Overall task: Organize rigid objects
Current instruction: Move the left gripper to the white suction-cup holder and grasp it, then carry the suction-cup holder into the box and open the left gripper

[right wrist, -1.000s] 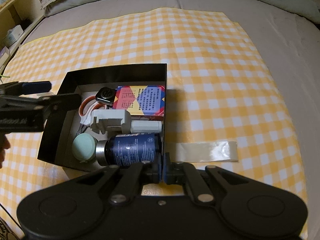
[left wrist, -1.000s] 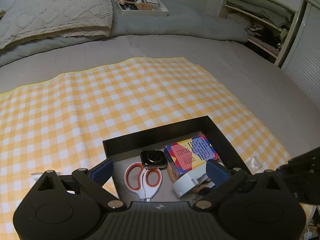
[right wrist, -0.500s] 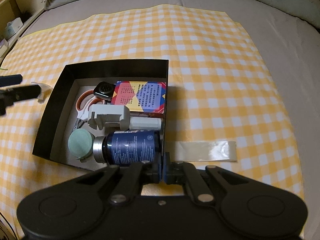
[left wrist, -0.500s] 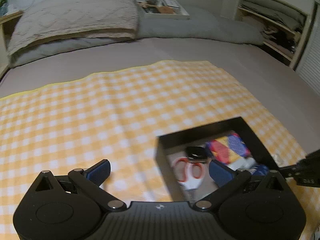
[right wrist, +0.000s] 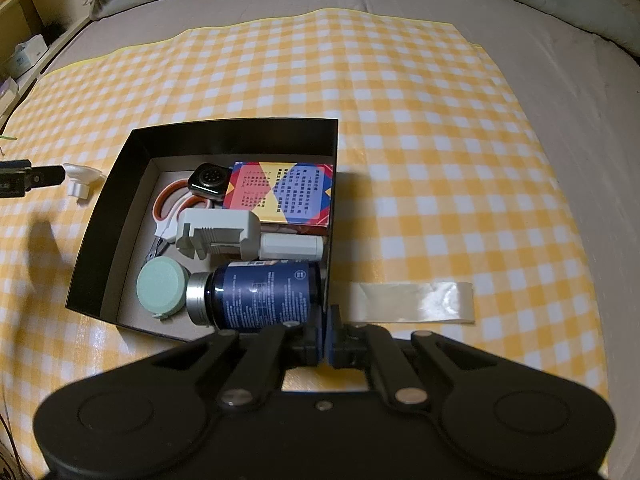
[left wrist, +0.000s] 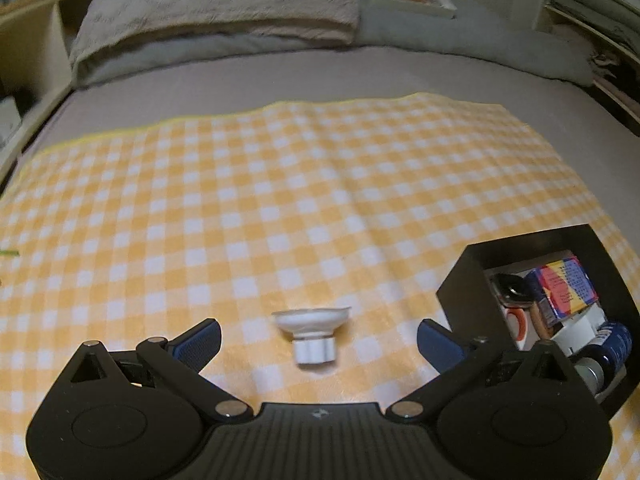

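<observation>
The white suction cup is framed between the spread jaws of the left gripper (cup upward), left of the black box, whose wall is pinched by the right gripper.

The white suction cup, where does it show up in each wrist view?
Left wrist: the white suction cup lies low centre on the checked cloth, between the open left tongs.
Right wrist: the cup sits at the far left edge.
Shared landmark: the black box, just right of it.

white suction cup | on its side, on checked cloth | left of filled black box
</observation>
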`<state>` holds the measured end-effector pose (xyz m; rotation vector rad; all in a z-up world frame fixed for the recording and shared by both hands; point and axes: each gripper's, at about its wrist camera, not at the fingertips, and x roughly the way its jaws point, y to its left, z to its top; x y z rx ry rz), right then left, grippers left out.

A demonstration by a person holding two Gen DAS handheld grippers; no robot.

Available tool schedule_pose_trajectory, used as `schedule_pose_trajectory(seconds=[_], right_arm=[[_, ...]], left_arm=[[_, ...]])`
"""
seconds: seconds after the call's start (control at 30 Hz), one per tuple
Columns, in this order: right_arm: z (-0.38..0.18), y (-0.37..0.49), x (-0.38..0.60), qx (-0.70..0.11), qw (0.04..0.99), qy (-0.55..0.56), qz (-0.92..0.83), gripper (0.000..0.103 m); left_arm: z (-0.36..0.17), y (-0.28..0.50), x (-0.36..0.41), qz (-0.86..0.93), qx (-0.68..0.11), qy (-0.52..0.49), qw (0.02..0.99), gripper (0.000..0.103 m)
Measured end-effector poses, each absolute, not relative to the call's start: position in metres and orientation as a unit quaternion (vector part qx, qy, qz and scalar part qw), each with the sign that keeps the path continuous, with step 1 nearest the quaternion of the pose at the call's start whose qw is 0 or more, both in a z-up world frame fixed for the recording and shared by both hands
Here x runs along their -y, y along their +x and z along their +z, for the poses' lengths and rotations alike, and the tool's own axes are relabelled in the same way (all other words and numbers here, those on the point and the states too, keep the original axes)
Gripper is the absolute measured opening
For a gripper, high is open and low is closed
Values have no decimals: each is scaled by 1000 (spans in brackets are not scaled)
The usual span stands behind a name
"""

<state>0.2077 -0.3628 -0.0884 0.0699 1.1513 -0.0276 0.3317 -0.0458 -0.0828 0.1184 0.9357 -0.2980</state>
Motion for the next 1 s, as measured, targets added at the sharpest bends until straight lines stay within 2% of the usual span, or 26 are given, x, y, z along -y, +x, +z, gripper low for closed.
schedule_pose_trajectory(seconds=[0.03, 0.1, 0.23, 0.47, 0.53, 0.6, 0.8, 1.0], right_arm=[[-88, 208, 363, -544, 838, 34, -13, 3], [-88, 208, 363, -544, 838, 34, -13, 3], [-88, 208, 364, -544, 838, 34, -13, 3], [-89, 208, 364, -545, 838, 38, -11, 3], [-89, 209, 364, -545, 837, 38, -10, 3], [-89, 209, 364, -546, 837, 38, -10, 3], [-90, 209, 363, -547, 836, 39, -9, 3], [-92, 209, 360, -549, 835, 32, -9, 3]], left_arm=[[-86, 334, 44, -140, -455, 50, 878, 95], [-93, 338, 41, -133, -469, 31, 873, 83], [-112, 344, 43, -117, -521, 7, 846, 76], [-127, 346, 57, -101, -518, 25, 849, 54], [-129, 347, 59, -97, -512, 24, 853, 46], [-131, 350, 58, -89, -510, 15, 856, 30], [-130, 353, 50, -83, -503, 2, 860, 30], [-108, 343, 42, -92, -488, -22, 868, 30]])
